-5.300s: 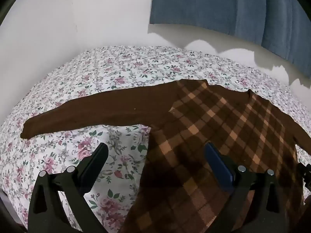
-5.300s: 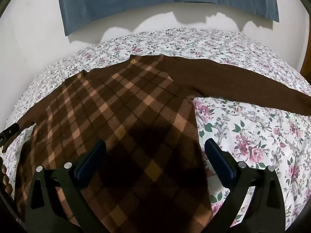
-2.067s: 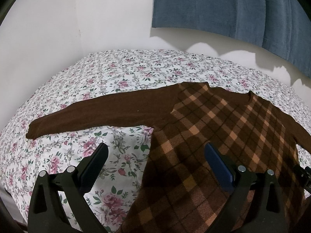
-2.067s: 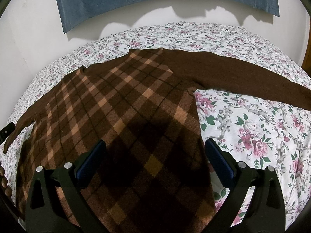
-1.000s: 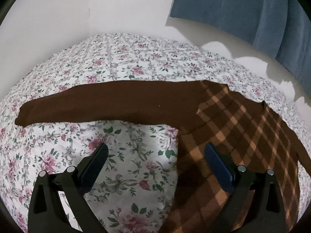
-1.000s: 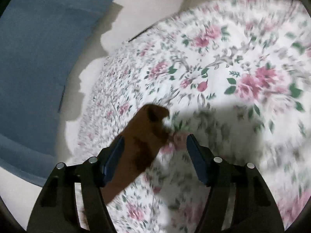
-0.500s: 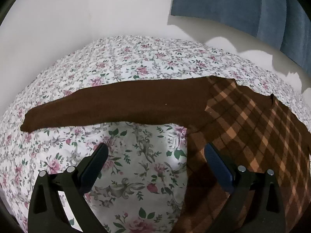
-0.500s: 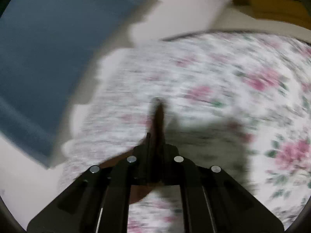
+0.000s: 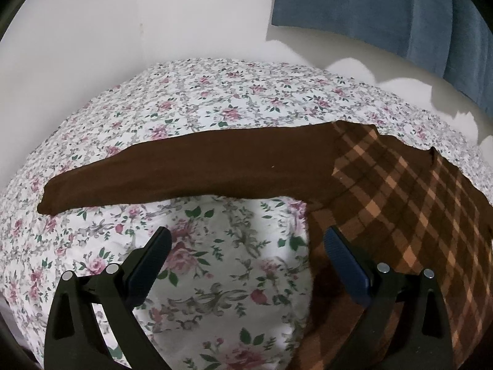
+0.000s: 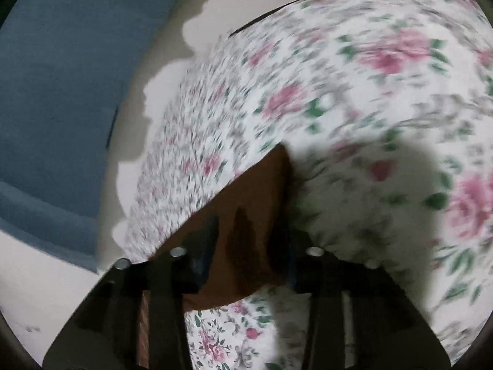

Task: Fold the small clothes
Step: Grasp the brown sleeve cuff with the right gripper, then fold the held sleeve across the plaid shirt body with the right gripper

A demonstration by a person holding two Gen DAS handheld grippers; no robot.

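item: brown sweater (image 9: 400, 203), plaid front, plain sleeves, lying flat on the floral bedsheet (image 9: 215, 108); all places given from the sweater.

nearest, left wrist view: left gripper (image 9: 246, 252) hovering over bare sheet just beside the sweater's side edge, under the armpit; jaws spread wide, nothing between them, its right finger above the plaid hem side. past it, the left sleeve (image 9: 185, 166) stretched out straight, away from the body, cuff at the far end.

nearest, right wrist view: right gripper (image 10: 246, 246) at the other sleeve's cuff (image 10: 255, 203); jaws have just been opening a little from a tight close, brown cloth bunched between them and pinched, the end lifted off the sheet. picture is blurred.

far: white wall and blue curtain (image 9: 385, 9) beyond the sweater.

risks, as judgement: the loosened pinch may let the cuff slip mid-fold; a thin bite may drag the sleeve crooked; pulling could shift the body or ruck the sheet.
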